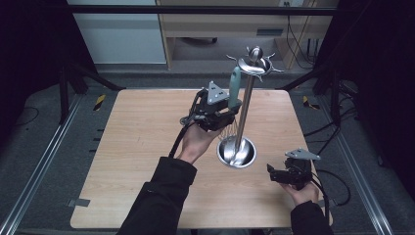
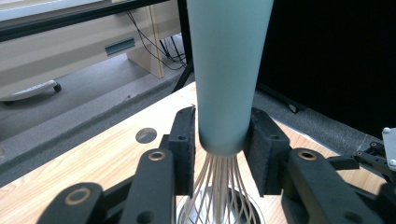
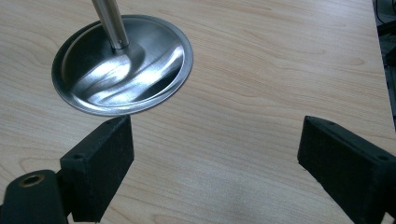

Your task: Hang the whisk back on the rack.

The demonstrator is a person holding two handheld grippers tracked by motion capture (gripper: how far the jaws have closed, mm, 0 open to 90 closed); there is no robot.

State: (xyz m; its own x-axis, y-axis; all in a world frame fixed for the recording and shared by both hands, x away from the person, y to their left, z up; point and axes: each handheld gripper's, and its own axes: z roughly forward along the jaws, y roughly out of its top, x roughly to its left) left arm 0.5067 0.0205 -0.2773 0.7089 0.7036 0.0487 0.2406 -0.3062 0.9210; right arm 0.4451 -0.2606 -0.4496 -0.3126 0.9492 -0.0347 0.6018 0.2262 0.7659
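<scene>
The left tool (image 2: 219, 149) clenched the whisk (image 2: 227, 70) low on its handle; the right tool (image 3: 215, 163) gaped empty. A swing could topple the utensil stand (image 1: 244, 105).

This looks like a lab or test bay set up for recording, not a home. A light wooden square table (image 1: 142, 147) stands on grey carpet (image 1: 39, 142), hemmed in by black curtains (image 1: 29, 44) and a dark metal frame (image 1: 195, 10). Silver aluminium rails (image 1: 36, 171) run along the floor on both sides, with black-and-yellow hazard tape (image 1: 99, 101) stuck down. Behind sits pale wooden office furniture (image 1: 220, 29) with loose black cables (image 1: 298, 39) trailing beside it
</scene>
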